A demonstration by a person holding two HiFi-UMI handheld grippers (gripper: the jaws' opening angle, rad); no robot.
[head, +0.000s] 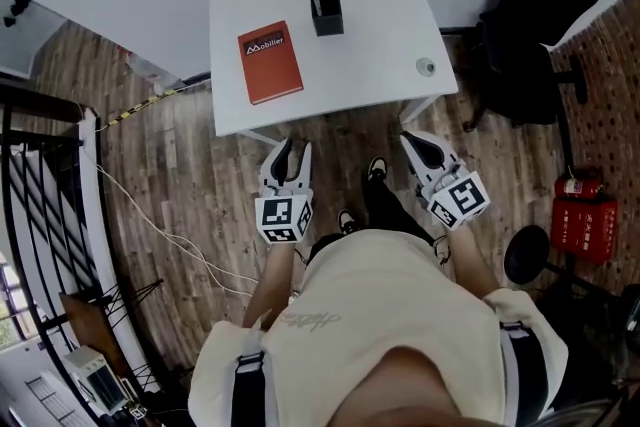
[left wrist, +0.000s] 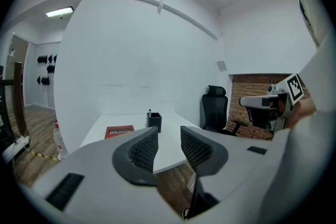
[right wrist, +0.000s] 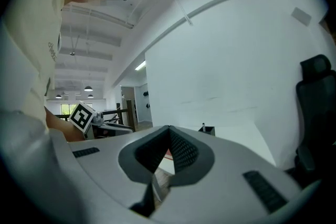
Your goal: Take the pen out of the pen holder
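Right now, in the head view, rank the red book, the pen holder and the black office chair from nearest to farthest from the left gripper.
1. Red book, just ahead of the left gripper.
2. Pen holder, farther back, right of the book.
3. Black office chair, far right.

Orange book point(head: 270, 63) on white table point(head: 375, 50)

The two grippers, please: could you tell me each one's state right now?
Left gripper: open, nothing between its jaws.
Right gripper: shut, empty.
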